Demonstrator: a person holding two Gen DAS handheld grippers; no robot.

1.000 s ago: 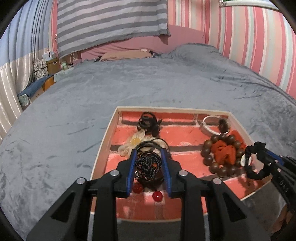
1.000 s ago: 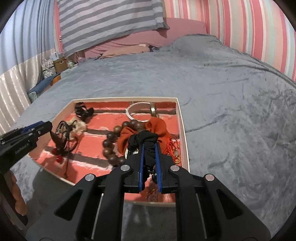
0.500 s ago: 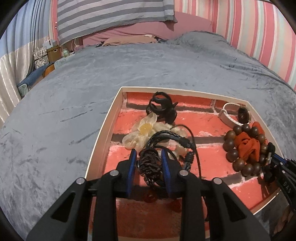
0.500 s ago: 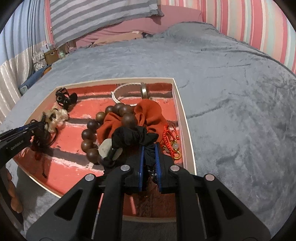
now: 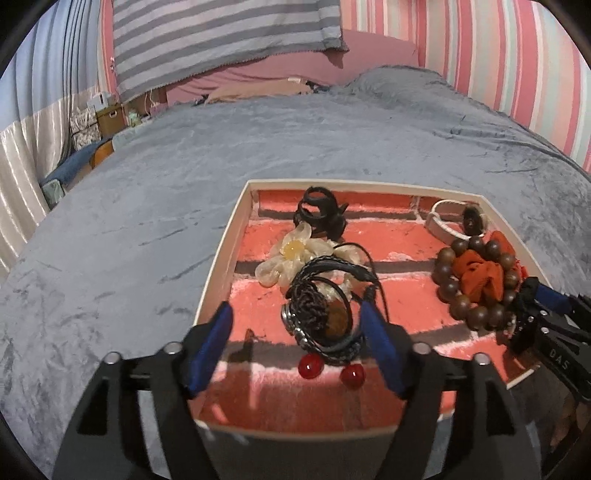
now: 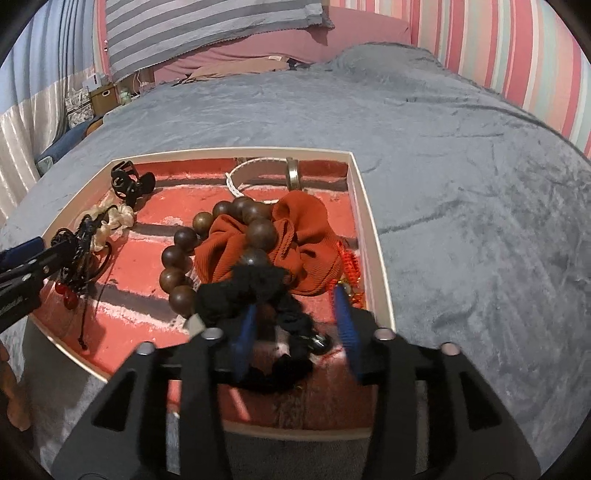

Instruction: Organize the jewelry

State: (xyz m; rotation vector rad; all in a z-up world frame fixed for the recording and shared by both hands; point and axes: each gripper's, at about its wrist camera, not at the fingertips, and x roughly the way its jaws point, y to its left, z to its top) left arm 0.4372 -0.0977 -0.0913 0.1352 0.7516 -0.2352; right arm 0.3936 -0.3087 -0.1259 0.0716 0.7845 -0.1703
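Observation:
A shallow tray [image 5: 221, 254] with a red brick-pattern floor lies on the grey bed [image 5: 147, 184]. My left gripper [image 5: 295, 325] is open, its fingers either side of a black braided cord bracelet [image 5: 317, 317] with two red beads [image 5: 310, 367] lying on the tray floor. My right gripper [image 6: 295, 314] is open over a black scrunchie [image 6: 258, 291] that rests at the tray's near right [image 6: 373, 240]. Beside it lie a wooden bead bracelet [image 6: 177, 258] and an orange scrunchie [image 6: 291, 240].
The tray also holds a black claw clip [image 5: 319, 216], a cream flower hair tie [image 5: 291, 258], a white bracelet [image 5: 443, 225] and a small red charm [image 6: 351, 266]. A striped pillow [image 5: 221, 33] lies at the head. A striped wall stands to the right.
Both grippers have opened. The cord bracelet and the black scrunchie, held before, now lie loose in the tray. Both grippers came lower over the tray.

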